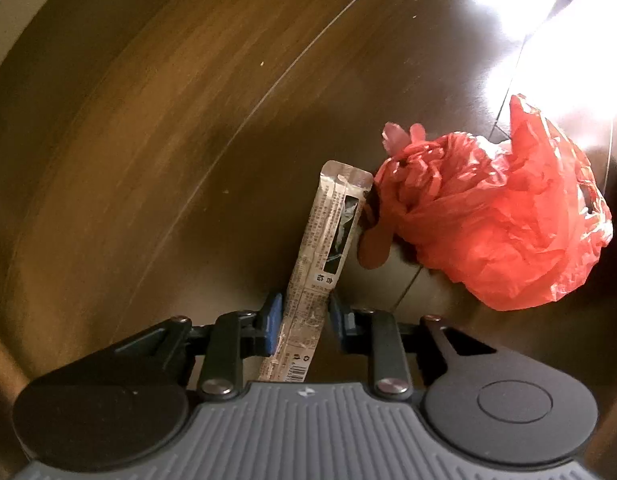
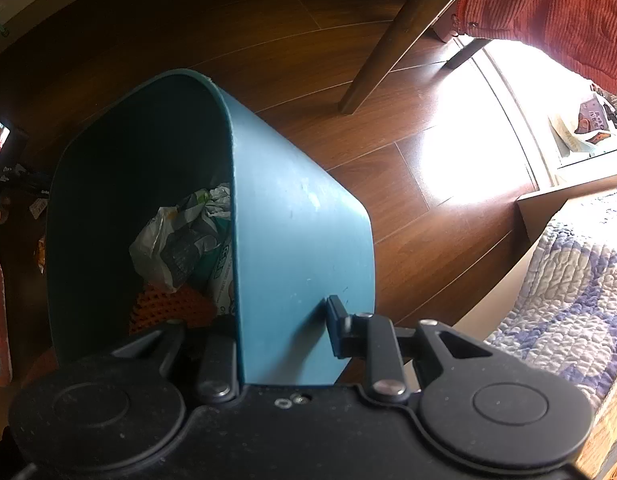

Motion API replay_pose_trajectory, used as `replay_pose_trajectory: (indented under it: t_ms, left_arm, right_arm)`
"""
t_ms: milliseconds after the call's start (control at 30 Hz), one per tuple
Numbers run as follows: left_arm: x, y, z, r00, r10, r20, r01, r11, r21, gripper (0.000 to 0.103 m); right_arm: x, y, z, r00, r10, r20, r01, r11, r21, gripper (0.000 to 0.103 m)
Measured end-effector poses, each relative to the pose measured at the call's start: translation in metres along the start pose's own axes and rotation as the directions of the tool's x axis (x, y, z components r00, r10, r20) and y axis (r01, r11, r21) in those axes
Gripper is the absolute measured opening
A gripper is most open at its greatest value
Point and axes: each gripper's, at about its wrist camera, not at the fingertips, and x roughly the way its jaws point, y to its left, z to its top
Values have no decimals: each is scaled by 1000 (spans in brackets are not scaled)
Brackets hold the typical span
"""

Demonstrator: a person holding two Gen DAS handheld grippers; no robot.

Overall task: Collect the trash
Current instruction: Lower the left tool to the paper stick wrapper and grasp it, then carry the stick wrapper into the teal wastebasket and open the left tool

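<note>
**Right wrist view: bin held ready, wrapper in the left jaws**

Right wrist view gives us the biggest thing first: the teal bin (image 2: pixel 300 240), tipped and gripped by its wall. Our right gripper (image 2: pixel 284 332) has its jaws narrowed onto that wall, one finger outside, the other inside, so the mouth stays up and open for whatever comes next. Crumpled plastic packaging (image 2: pixel 180 236) already lies at the bottom.

Over on the left wrist view, a crumpled red plastic bag (image 1: pixel 492 216) sits on the wooden floor (image 1: pixel 148 120), waiting its turn. Just beside it, touching its edge, stands the long silver wrapper (image 1: pixel 328 248). Our left gripper (image 1: pixel 304 324) has it between its jaws, closed in on the lower part; the left pad looks pressed to it, though we can't quite see contact on the right.
</note>
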Motion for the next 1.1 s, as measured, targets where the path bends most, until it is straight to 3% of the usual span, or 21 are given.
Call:
replay_pose_trajectory:
  t_ms: [500, 800, 1100]
  left_arm:
    - [-100, -3, 6, 998, 21, 53, -21, 1000, -2, 24]
    - [-177, -22, -1, 993, -62, 97, 63, 998, -8, 24]
    - [-261, -58, -12, 971, -182, 154, 183, 983, 10, 24]
  right_arm:
    - [-1, 2, 0, 1000, -20, 13, 19, 999, 45, 25]
    - [-2, 3, 0, 999, -41, 11, 40, 997, 65, 23]
    - [-2, 3, -4, 999, -48, 26, 46, 996, 82, 23]
